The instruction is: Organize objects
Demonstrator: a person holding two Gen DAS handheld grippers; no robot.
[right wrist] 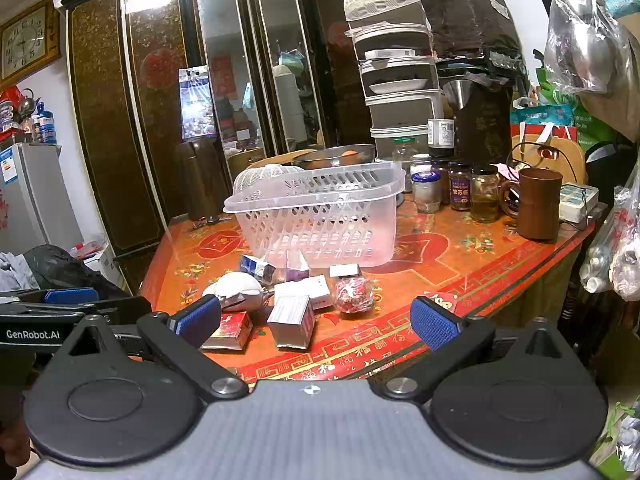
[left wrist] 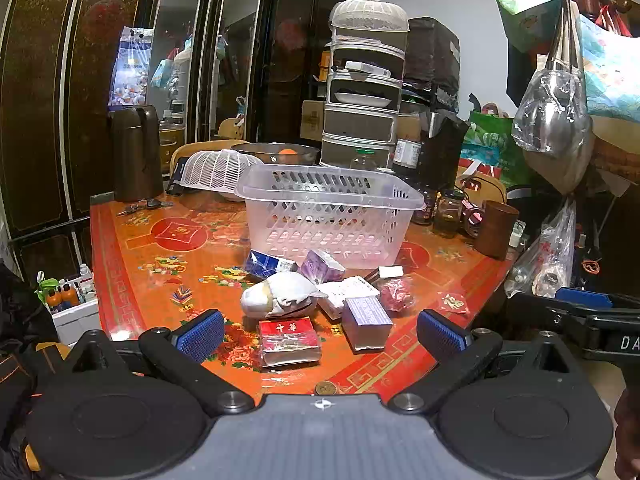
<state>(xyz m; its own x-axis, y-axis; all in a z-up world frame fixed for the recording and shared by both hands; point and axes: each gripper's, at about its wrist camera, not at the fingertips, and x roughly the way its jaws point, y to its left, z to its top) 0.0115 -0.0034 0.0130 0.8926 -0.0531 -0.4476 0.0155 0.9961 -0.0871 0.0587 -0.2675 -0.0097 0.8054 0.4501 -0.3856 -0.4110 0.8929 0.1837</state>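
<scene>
A clear plastic basket [left wrist: 280,184] [right wrist: 256,216] stands empty on the orange table. In front of it lies a pile: a red cigarette pack [left wrist: 288,338] [right wrist: 230,330], a silver box [left wrist: 366,320] [right wrist: 292,318], a white wrapped bundle [left wrist: 280,294] [right wrist: 232,286], a blue pack [left wrist: 262,265] [right wrist: 256,266], a purple box [left wrist: 320,266] [right wrist: 298,270], a white box [left wrist: 348,292] [right wrist: 316,290] and a red candy bag [left wrist: 396,294] [right wrist: 354,294]. My left gripper [left wrist: 322,336] is open and empty, just short of the red pack. My right gripper [right wrist: 316,320] is open and empty, near the silver box.
A white mesh food cover [left wrist: 214,170] and a dark thermos [left wrist: 134,152] stand behind the basket. Jars [right wrist: 460,186] and a brown mug [right wrist: 538,202] sit at the right. A coin [left wrist: 325,387] lies at the front edge. Bags hang to the right of the table.
</scene>
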